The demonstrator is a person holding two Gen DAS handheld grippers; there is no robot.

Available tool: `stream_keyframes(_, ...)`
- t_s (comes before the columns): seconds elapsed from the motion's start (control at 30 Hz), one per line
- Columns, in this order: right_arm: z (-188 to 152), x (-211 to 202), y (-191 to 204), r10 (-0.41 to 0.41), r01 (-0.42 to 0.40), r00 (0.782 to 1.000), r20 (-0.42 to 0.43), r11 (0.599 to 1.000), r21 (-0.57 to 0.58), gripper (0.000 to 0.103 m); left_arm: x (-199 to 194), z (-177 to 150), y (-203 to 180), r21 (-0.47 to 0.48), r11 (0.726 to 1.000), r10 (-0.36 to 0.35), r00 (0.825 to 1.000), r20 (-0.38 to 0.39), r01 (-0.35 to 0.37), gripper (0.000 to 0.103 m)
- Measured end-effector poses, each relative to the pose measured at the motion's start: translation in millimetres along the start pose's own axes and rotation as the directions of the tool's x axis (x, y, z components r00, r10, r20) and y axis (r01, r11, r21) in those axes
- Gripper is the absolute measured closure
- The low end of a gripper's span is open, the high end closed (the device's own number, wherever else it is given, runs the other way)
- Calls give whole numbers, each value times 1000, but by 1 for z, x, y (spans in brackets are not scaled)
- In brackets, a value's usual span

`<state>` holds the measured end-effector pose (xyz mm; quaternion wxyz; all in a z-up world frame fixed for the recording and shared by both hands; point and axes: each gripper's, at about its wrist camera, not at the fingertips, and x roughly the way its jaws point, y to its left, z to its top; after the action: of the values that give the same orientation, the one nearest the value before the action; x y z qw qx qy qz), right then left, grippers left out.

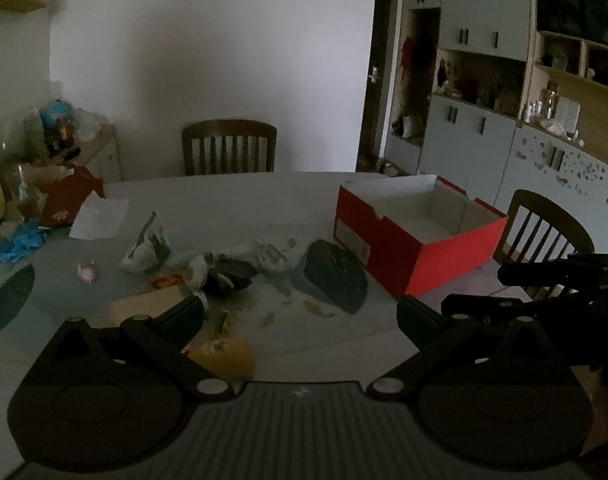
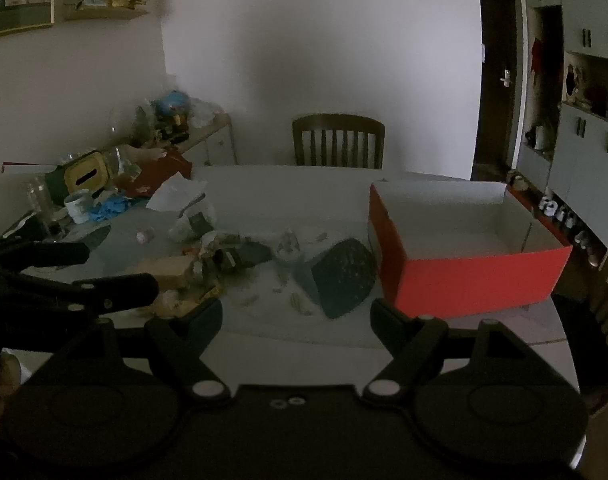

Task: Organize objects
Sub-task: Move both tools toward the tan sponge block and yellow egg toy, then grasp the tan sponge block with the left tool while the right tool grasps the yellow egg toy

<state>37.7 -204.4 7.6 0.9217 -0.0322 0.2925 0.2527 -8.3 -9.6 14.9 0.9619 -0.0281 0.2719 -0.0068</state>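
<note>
Both claws spread wide, empty: left gripper [image 1: 299, 316], right gripper [image 2: 295, 316]. Clutter pile [image 1: 223, 276] on table [image 1: 223, 192], left of empty red box [image 1: 416, 264]. Advice: take dark rounded object [image 1: 336, 280] first, nearest box; grip by edge, lift clear over wall.

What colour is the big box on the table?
Red outside, white inside; right wrist view shows it best.
</note>
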Motion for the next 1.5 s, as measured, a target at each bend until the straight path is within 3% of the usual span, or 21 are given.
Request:
stream_keyframes(0.67,9,9,19,52,-52,999,-9,998,-43,22,-6,-1,22,-46,997,59,998,-18,-60,0)
stream_keyframes(1.33,26,78,71,82,-92,990,-118,992,-81,22,42,3,101,-67,996,58,993,-105,-66,0)
stream_keyframes(1.5,30,105,87,100,-120,976,-191,988,-94,22,62,4,126,-57,997,49,990,-130,-57,0)
